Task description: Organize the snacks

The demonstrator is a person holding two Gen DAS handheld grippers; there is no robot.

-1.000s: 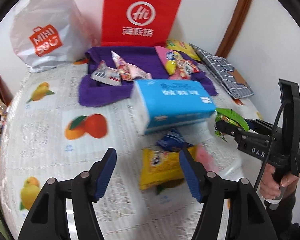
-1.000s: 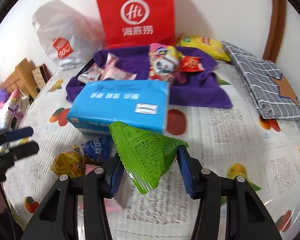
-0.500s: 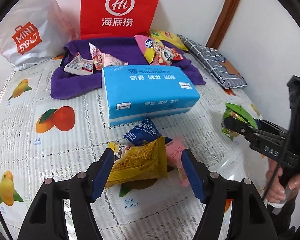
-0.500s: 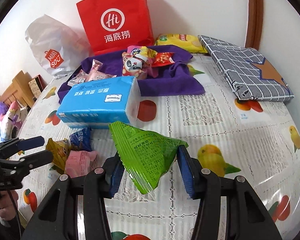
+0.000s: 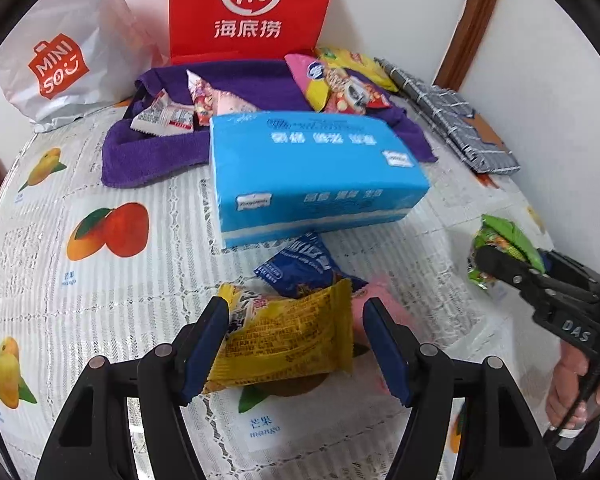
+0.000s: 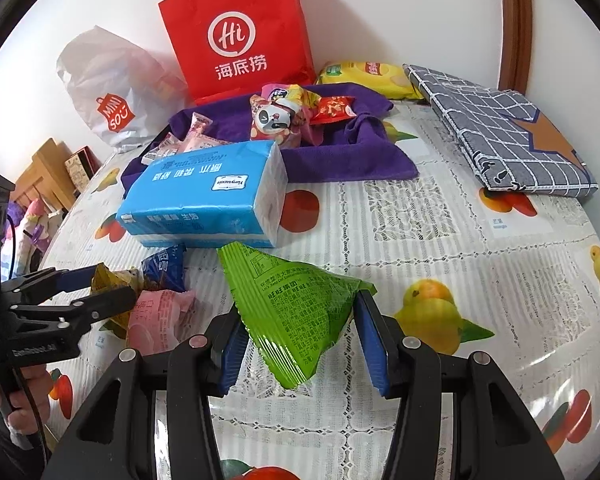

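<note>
Left hand-held gripper (image 5: 296,344): wide around yellow packet (image 5: 288,336), not yet clamped.
Right hand-held gripper (image 6: 300,340): holding green packet (image 6: 296,304).
Tissue pack (image 5: 312,176): twelve o'clock of yellow packet.

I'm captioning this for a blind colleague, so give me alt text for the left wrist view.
The left gripper sits open around a yellow snack pack lying on a fruit-print tablecloth, with a blue packet and a blue tissue pack beyond it. At right, the right gripper holds a green packet; snacks lie on a purple towel at the back.
</note>
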